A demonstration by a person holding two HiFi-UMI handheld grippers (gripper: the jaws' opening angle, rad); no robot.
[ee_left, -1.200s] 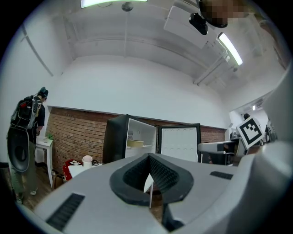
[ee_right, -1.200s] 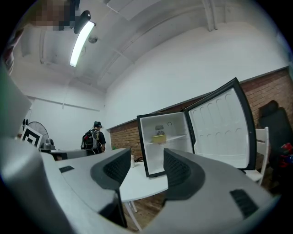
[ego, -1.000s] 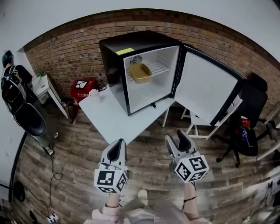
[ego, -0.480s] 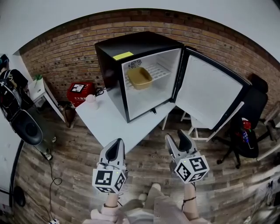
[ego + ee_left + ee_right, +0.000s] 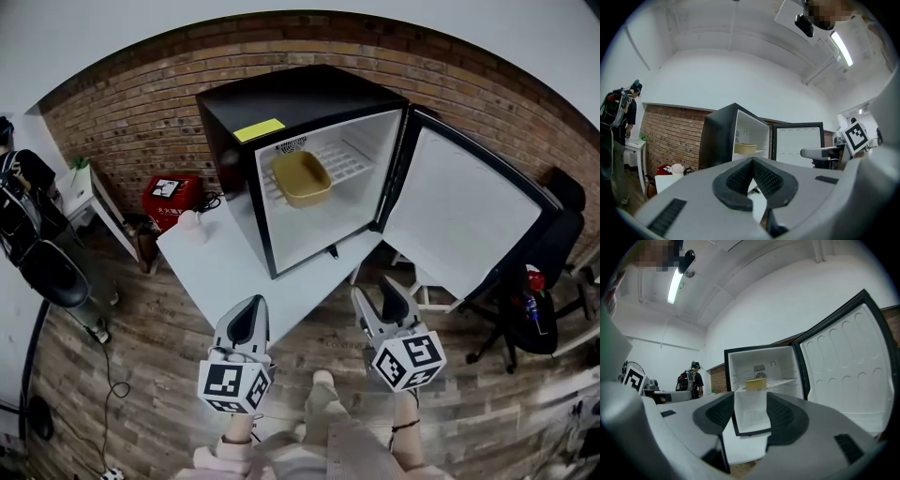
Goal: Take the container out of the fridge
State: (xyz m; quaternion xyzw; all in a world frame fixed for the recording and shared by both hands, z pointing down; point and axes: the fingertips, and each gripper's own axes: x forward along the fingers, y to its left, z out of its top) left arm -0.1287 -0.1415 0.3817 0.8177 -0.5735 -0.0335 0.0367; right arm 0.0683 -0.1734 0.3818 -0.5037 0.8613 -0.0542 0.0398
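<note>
A shallow yellow container [image 5: 301,177] sits on the wire shelf inside the black mini fridge [image 5: 300,94], whose door [image 5: 459,225] stands swung wide to the right. Both grippers hang low in front of the table, well short of the fridge. My left gripper [image 5: 246,321] is shut with nothing in it; in its own view the left gripper [image 5: 752,162] points toward the container [image 5: 745,149]. My right gripper [image 5: 382,306] is open and empty. In the right gripper view the container [image 5: 756,384] shows past the right gripper [image 5: 750,405].
The fridge stands on a white table [image 5: 225,267] with a small white object [image 5: 192,223] at its left corner. A red box [image 5: 169,192] sits by the brick wall. A person [image 5: 28,216] stands far left. A black office chair [image 5: 548,281] is right of the door.
The fridge and table have grown larger and shifted slightly right in the head view as I come closer. Both grippers keep the same stance.
</note>
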